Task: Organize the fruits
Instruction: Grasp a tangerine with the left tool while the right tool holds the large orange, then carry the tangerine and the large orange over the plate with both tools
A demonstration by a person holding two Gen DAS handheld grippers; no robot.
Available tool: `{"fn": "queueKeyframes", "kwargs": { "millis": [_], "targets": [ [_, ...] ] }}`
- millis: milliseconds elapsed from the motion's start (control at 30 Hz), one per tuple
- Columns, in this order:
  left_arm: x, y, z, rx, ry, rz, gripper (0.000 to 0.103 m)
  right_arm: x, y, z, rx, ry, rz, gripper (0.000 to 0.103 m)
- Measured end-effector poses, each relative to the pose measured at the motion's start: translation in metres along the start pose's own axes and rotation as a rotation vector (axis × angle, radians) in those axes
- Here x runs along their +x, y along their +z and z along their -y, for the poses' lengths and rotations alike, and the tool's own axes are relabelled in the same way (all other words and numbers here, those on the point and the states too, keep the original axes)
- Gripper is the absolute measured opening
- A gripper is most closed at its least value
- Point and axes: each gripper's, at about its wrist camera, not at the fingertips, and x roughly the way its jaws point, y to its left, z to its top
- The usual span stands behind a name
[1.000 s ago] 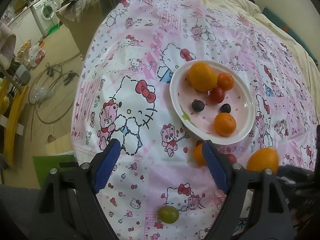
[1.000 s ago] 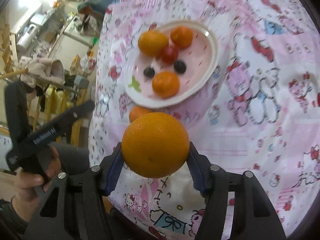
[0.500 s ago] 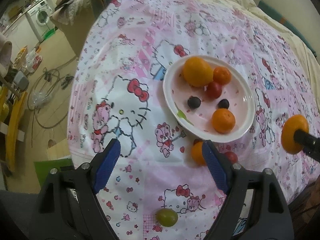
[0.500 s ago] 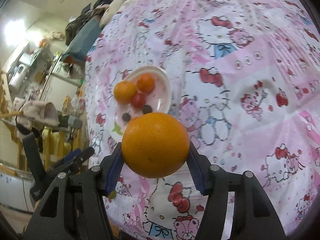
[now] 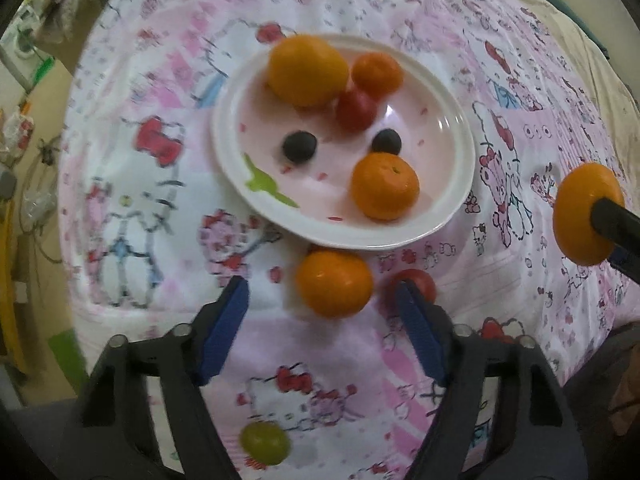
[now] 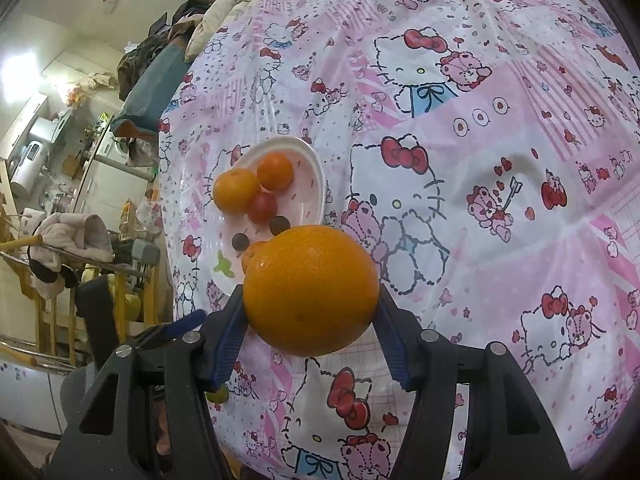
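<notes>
Since a second ago the left gripper (image 5: pixel 322 316) has dropped closer to the pink cartoon-print cloth (image 5: pixel 132 152) and slid toward the loose fruit, so the plate (image 5: pixel 460 152) fills more of its view. Its jaws are closing but still stand apart, with a small orange (image 5: pixel 334 282) lying on the cloth just ahead of the tips and nothing pressed between them; a red tomato (image 5: pixel 420 282) lies beside the right tip, and a green grape (image 5: pixel 264 442) rests nearer the camera, between the gripper's arms. On the plate lie a large orange (image 5: pixel 306 70), two smaller ones, a red tomato and two dark berries. The right gripper (image 6: pixel 310 330) has swung away from the plate and holds a big orange (image 6: pixel 310 290) clamped between its blue pads, lifted above the cloth; in the left view that orange (image 5: pixel 586 218) hangs out at the right edge, well apart from the plate.
</notes>
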Motion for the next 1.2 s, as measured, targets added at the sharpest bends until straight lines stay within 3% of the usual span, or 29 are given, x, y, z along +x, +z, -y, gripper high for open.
{"fn": "queueKeyframes", "kwargs": {
  "millis": [100,133,167,200,500,1200],
  "targets": [
    [0.011,0.005,0.001,-0.015,-0.004,-0.020,0.061,-0.002,0.000,0.002,0.004,0.001,0.002,0.063],
    [0.013,0.005,0.000,-0.024,0.019,-0.010,0.050,-0.002,0.000,0.002,0.005,0.001,0.002,0.063],
    [0.015,0.005,-0.002,-0.035,0.000,-0.005,0.047,-0.002,0.000,0.003,0.006,0.001,0.002,0.062],
    [0.017,0.005,-0.002,-0.041,-0.022,-0.014,0.038,-0.002,0.000,0.003,0.007,0.001,0.001,0.062],
    [0.015,0.002,0.009,-0.002,-0.002,-0.016,0.036,-0.002,-0.001,0.000,-0.006,0.002,0.000,0.062],
    [-0.017,-0.022,-0.019,-0.029,0.016,0.039,0.036,0.003,0.002,-0.009,-0.029,-0.008,-0.002,0.062]
  ]
}}
